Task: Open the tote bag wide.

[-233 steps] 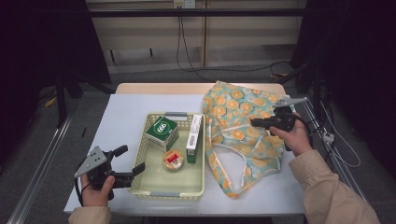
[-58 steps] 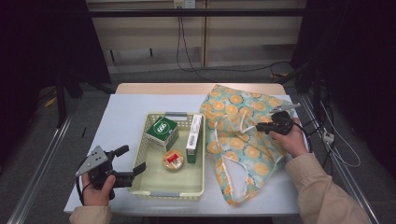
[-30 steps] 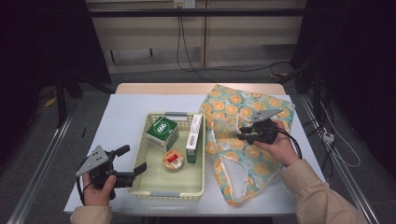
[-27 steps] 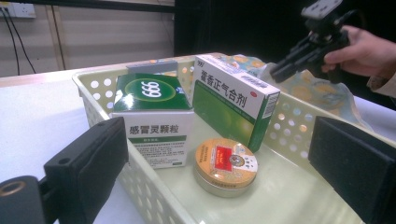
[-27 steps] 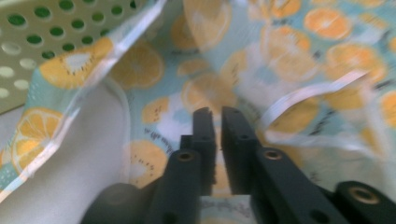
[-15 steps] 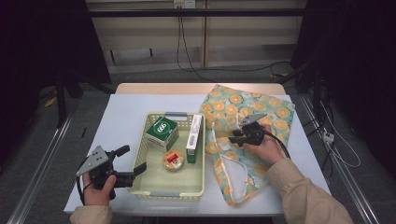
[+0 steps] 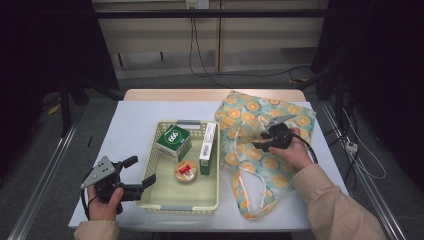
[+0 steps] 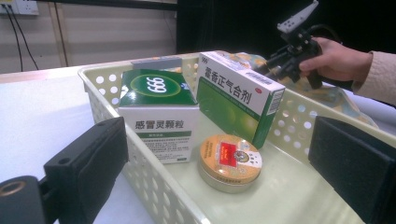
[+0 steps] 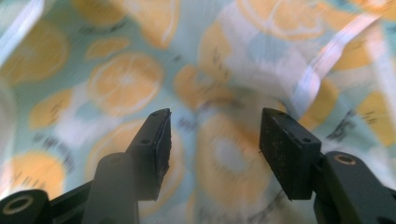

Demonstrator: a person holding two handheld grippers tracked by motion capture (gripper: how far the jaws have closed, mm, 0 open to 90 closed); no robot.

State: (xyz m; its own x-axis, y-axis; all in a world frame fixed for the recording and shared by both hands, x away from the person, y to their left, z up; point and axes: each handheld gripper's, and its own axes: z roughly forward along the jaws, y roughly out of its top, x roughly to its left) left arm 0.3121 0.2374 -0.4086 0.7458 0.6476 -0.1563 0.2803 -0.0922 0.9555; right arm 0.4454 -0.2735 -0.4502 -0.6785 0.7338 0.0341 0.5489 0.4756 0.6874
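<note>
Surface: pale tabletop [image 7: 130, 130] in a dim room, cables trailing behind.
Right fingers: spread, having just been opening, nothing between them; right gripper [image 9: 212, 140] hangs just over the orange-print cloth bag [image 7: 260, 160].
Bag: flat on the surface, right of the basket [image 7: 180, 202], mouth toward the person.
Risk at the bag: fingers could nip both layers together, so the mouth stays closed, or drag the cloth off the edge.
Left fingers: spread, empty; left gripper [image 7: 137, 175] sits at the basket's near left rim.
Risk at the basket: a nudge could shove it and topple the upright box [image 8: 238, 95].
</note>
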